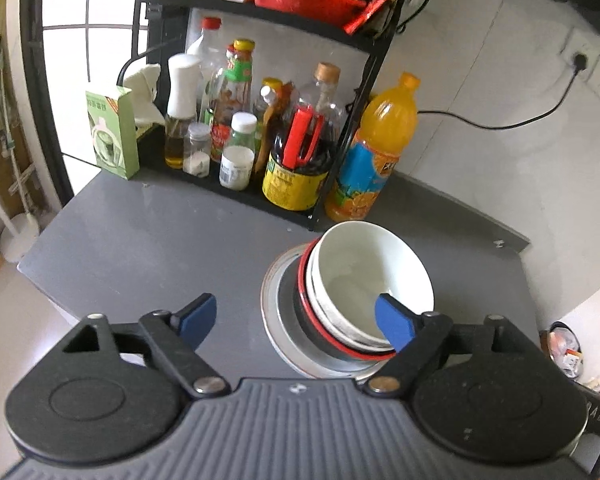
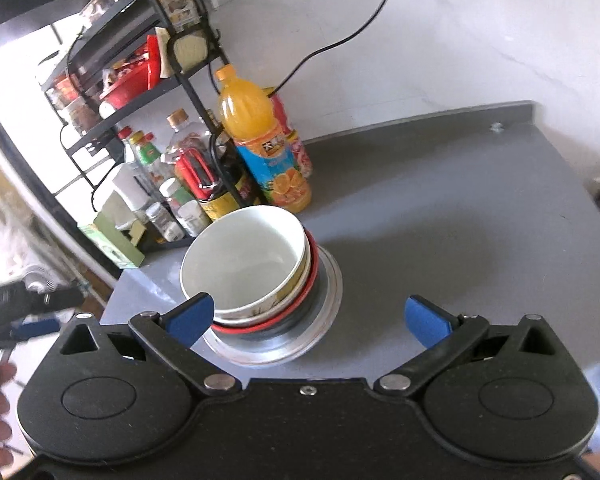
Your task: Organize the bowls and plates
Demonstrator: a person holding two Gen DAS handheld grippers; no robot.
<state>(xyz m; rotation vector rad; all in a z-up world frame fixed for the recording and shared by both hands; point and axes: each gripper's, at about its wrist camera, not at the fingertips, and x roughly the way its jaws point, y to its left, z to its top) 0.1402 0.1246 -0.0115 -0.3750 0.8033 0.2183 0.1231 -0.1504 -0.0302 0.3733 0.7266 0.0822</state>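
Note:
A stack stands on the grey counter: a white bowl (image 1: 364, 276) on top, nested in another white bowl, then a black bowl with a red rim (image 1: 320, 320), all on a metal plate (image 1: 284, 332). My left gripper (image 1: 300, 320) is open and empty, just left of and before the stack; its right fingertip overlaps the top bowl's near rim. In the right wrist view the same white bowl (image 2: 244, 264), red-rimmed bowl (image 2: 300, 304) and metal plate (image 2: 324, 320) sit front left. My right gripper (image 2: 312, 316) is open and empty, its left fingertip by the bowl's near rim.
A black rack (image 1: 340, 148) of sauce bottles and jars stands behind the stack, with an orange juice bottle (image 1: 376, 152) beside it and a green box (image 1: 112, 132) at the left. The grey counter (image 2: 460, 220) extends right. The left gripper's handle (image 2: 20, 308) and a hand show at far left.

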